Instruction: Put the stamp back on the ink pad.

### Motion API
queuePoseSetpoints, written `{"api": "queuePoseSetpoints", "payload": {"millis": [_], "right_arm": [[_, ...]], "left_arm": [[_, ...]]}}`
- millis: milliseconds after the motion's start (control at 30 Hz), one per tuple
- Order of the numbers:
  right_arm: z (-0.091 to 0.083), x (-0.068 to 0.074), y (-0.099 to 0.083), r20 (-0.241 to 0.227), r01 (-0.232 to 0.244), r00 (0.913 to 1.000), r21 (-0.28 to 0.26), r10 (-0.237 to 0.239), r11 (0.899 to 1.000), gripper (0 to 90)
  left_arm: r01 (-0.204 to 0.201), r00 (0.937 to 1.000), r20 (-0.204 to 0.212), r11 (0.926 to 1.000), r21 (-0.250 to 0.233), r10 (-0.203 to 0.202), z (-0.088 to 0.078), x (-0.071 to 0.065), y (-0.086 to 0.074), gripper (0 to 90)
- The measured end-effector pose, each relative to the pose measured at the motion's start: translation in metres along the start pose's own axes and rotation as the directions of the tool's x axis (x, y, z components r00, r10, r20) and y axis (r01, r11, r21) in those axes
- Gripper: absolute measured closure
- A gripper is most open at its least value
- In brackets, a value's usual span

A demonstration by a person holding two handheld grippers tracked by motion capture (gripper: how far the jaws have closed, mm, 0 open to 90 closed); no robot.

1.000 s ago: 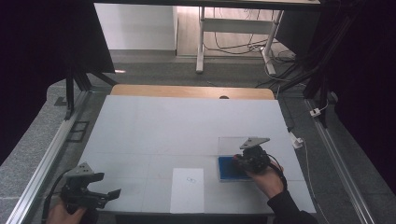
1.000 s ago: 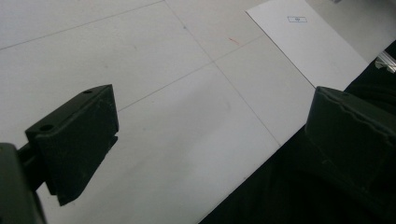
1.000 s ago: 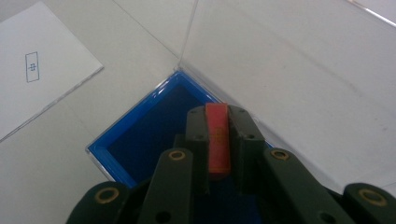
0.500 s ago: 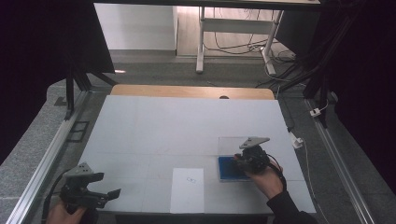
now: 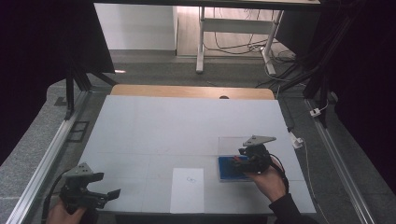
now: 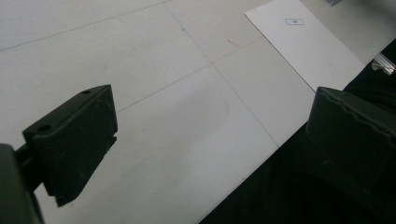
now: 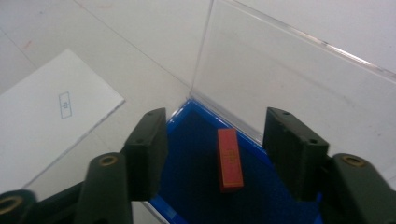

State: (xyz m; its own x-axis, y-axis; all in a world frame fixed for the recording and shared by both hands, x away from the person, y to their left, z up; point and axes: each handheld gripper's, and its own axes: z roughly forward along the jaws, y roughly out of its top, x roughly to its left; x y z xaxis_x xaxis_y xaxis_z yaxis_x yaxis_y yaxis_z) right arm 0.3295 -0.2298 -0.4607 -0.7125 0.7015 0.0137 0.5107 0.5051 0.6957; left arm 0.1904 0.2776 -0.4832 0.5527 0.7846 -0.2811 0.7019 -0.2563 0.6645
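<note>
A small red block point(image 7: 230, 158) lies flat on the blue tray point(image 7: 187, 182). It sits between the jaws of my right gripper point(image 7: 215, 122), and the pads stand apart from it on both sides. These jaws have just been opening and the gripper is open. In the high view the right gripper point(image 5: 236, 162) hovers over the blue tray point(image 5: 226, 173) at the table's right front. A clear upright lid point(image 7: 289, 79) rises from the tray's far edge. My left gripper point(image 5: 105, 196) rests at the front left, open and with nothing in it point(image 6: 212, 98).
A white paper sheet point(image 5: 187, 189) with a small printed mark lies at the front middle of the white table point(image 5: 187, 126); it also shows as the sheet point(image 7: 51, 126) and the sheet point(image 6: 308, 42). The table's front edge runs close beside the left gripper.
</note>
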Motion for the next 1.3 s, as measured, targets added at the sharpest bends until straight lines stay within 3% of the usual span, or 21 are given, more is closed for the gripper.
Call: {"api": "queuePoseSetpoints", "payload": {"millis": [467, 633, 933, 1000, 1300], "right_arm": [[-0.013, 0.005, -0.006, -0.04, -0.057, 0.9976, -0.008, 0.057, 0.998, 18.8], [-0.022, 0.007, -0.008, -0.06, -0.087, 0.9946, -0.034, 0.084, 0.996, 13.3], [-0.036, 0.006, -0.02, -0.023, -0.092, 0.9956, -0.046, 0.091, 0.995, 5.4], [-0.04, 0.006, -0.023, 0.008, -0.084, 0.9964, -0.056, 0.085, 0.995, 2.2], [-0.061, 0.007, -0.042, 0.056, -0.085, 0.9944, -0.085, 0.09, 0.993, 0.0]], "left_arm": [[-0.003, 1.0, 0.001, 1.0, -0.002, 0.003, 0.0, 0.0, 0.0, 2.0], [-0.003, 1.0, 0.0, 1.0, 0.0, 0.003, 0.0, 0.0, 0.0, 2.0], [-0.003, 1.0, 0.001, 1.0, 0.0, 0.003, 0.0, 0.0, 0.0, 2.0], [-0.003, 1.0, 0.0, 1.0, 0.0, 0.003, 0.0, 0.0, 0.0, 1.9], [-0.002, 1.0, 0.0, 1.0, 0.0, 0.002, 0.0, 0.0, 0.0, 2.0]]}}
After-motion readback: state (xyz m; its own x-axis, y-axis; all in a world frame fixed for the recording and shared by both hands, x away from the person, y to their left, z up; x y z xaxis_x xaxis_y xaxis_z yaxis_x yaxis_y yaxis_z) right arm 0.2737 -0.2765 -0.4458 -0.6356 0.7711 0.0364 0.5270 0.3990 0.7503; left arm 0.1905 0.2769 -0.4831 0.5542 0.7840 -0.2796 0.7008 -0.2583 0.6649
